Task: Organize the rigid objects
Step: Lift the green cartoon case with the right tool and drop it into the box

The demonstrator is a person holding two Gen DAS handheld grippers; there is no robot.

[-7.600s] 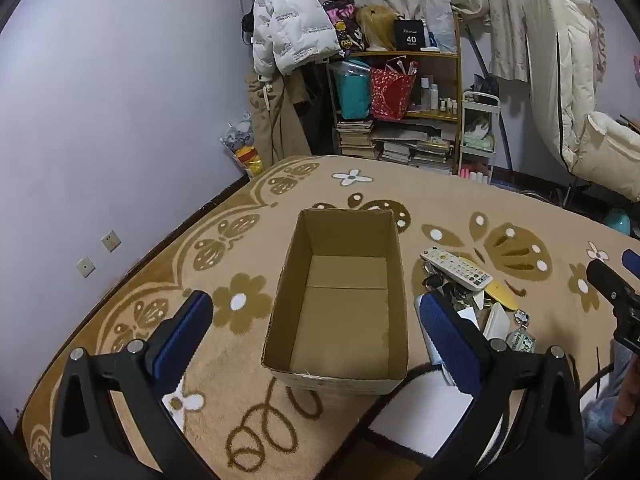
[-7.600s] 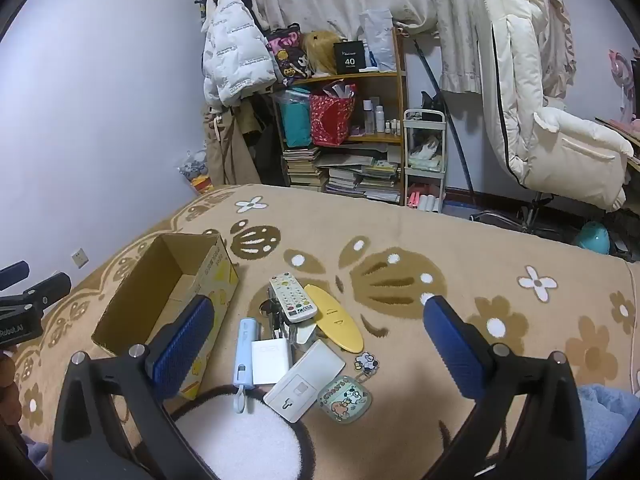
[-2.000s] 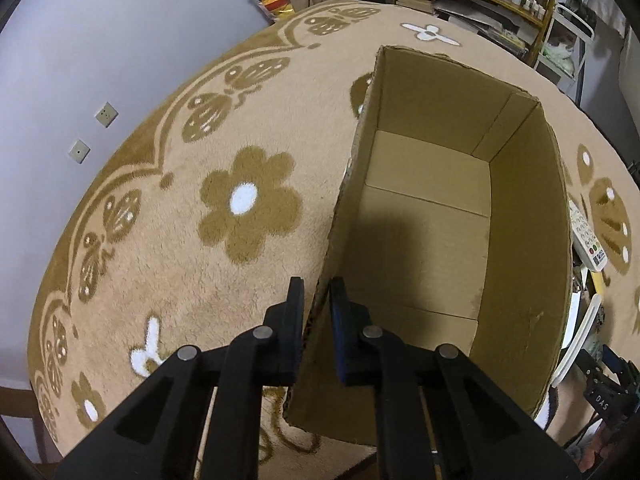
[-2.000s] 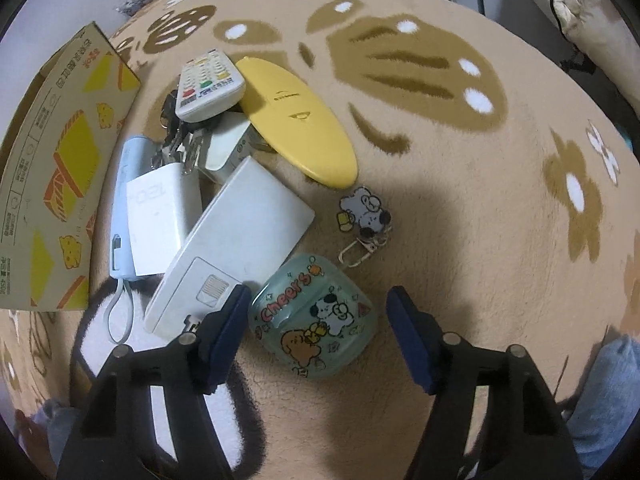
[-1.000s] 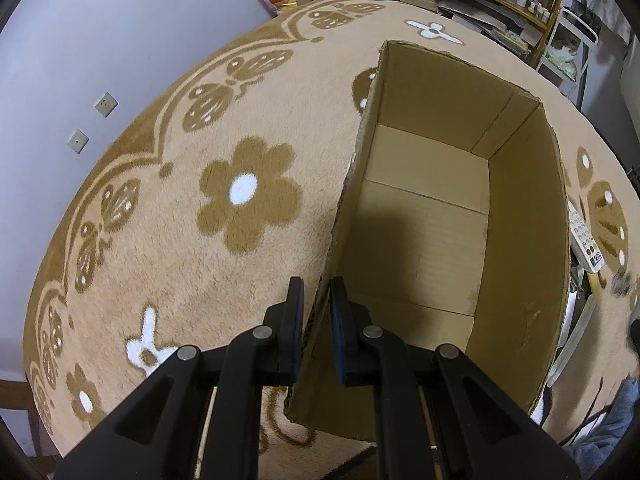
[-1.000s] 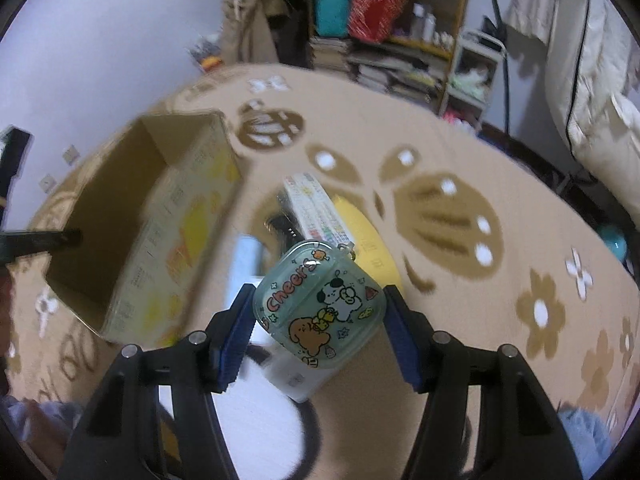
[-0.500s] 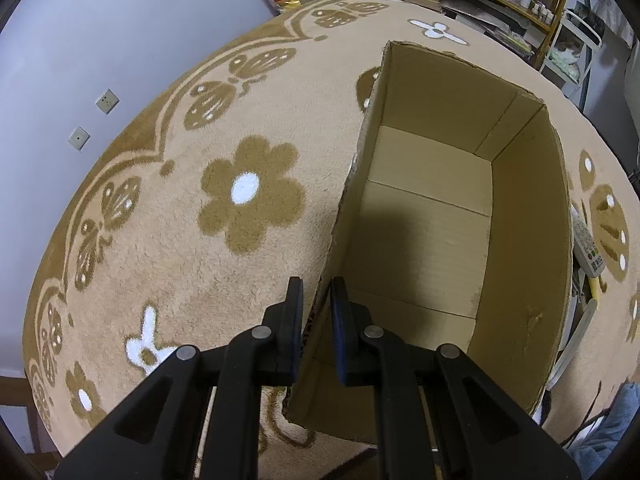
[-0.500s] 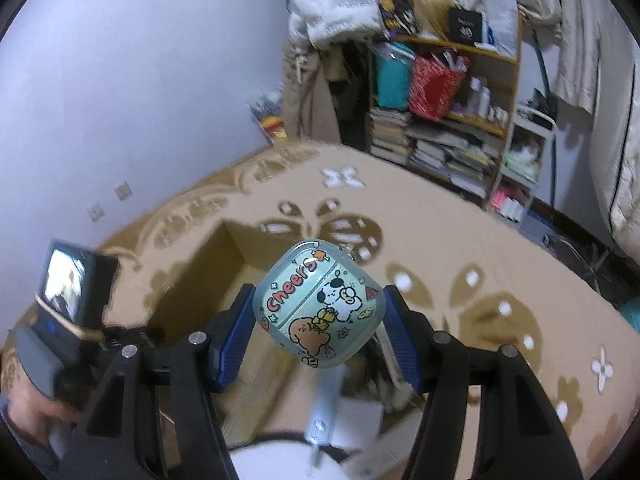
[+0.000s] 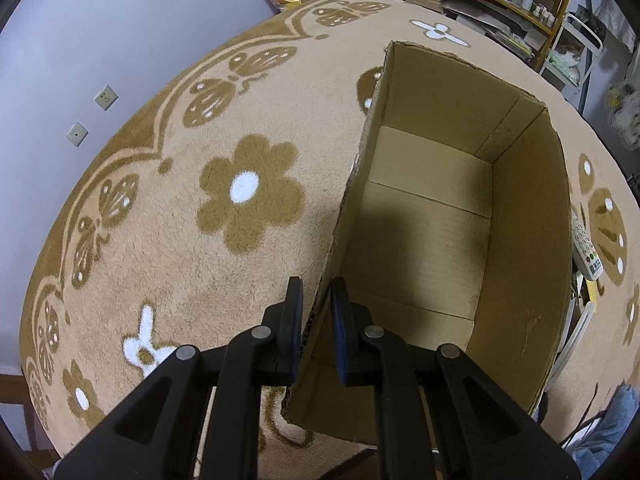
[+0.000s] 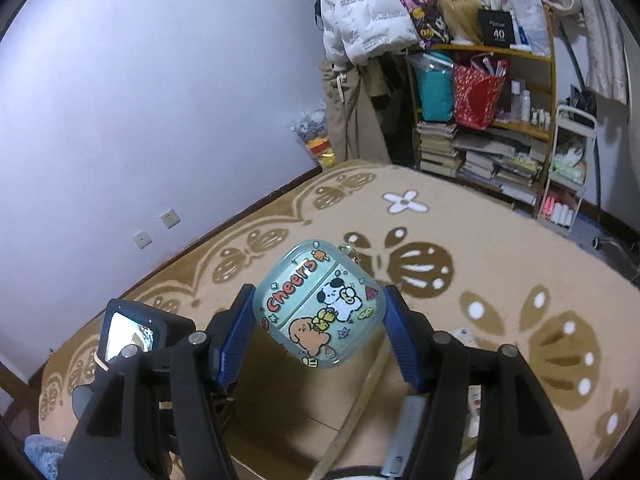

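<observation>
the left wall of the cardboard box (image 9: pixel 436 216) is pinched by the left gripper (image 9: pixel 316 312), closed narrow on it. the green cartoon case (image 10: pixel 318 304) is held in the right gripper (image 10: pixel 318 320), above the box. a remote control (image 9: pixel 585 246) is seen on the carpet (image 9: pixel 248 192) beyond.

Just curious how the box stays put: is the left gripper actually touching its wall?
Touching. The left wrist view shows the left gripper shut on the box wall, a finger on each side.
</observation>
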